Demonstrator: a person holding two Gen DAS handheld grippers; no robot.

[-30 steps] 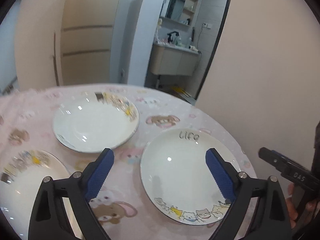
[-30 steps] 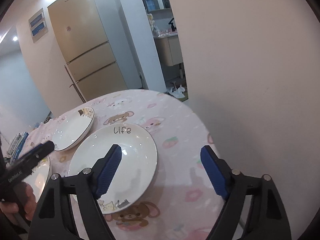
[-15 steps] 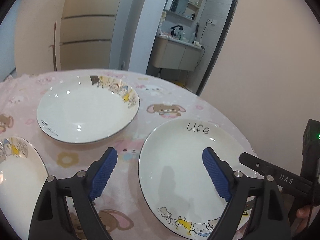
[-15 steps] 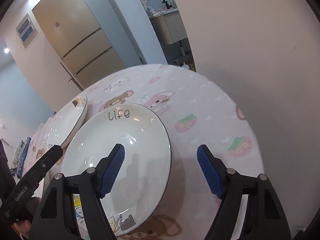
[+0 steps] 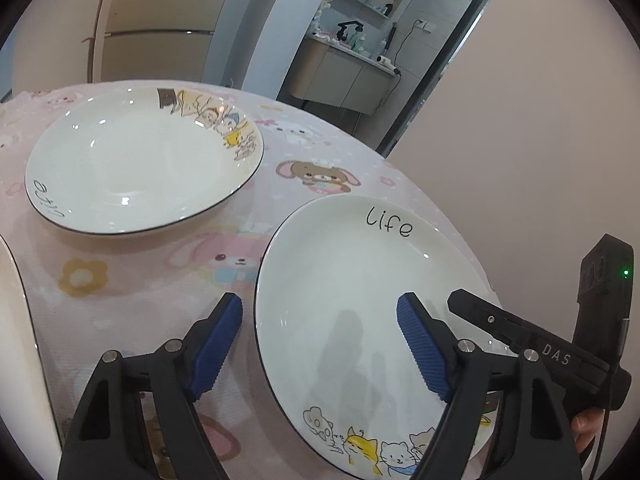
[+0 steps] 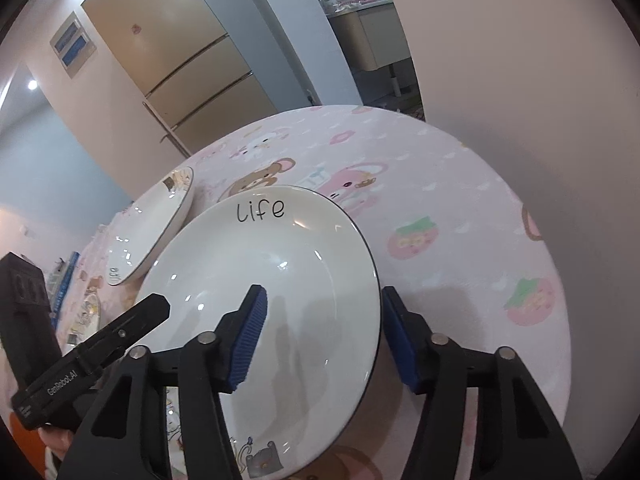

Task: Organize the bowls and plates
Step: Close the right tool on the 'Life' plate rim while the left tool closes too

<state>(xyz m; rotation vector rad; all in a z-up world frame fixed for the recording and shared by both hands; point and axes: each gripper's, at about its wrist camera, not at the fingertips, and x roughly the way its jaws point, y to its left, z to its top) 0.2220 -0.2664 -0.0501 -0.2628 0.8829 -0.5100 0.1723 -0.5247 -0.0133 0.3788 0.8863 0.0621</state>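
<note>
A white "life" plate (image 5: 352, 280) with cartoon cats lies on the pink tablecloth, near the table's right edge; it also shows in the right wrist view (image 6: 280, 272). My left gripper (image 5: 320, 344) is open, its fingers straddling the plate's left rim. My right gripper (image 6: 322, 336) is open, its fingers straddling the plate's right rim, one over the plate and one outside. A second white plate (image 5: 136, 160) lies further back left, also seen in the right wrist view (image 6: 148, 228). A third plate's edge (image 5: 12, 320) shows at far left.
The round table (image 6: 460, 208) has a pink cartoon cloth and stands close to a beige wall (image 5: 540, 120) on the right. A fridge (image 6: 180, 52) stands beyond the table. A bathroom doorway with a vanity (image 5: 348, 76) is behind.
Both grippers have moved down and forward, closer to the "life" plate. The right gripper's fingers now straddle its right rim and have narrowed somewhat.
</note>
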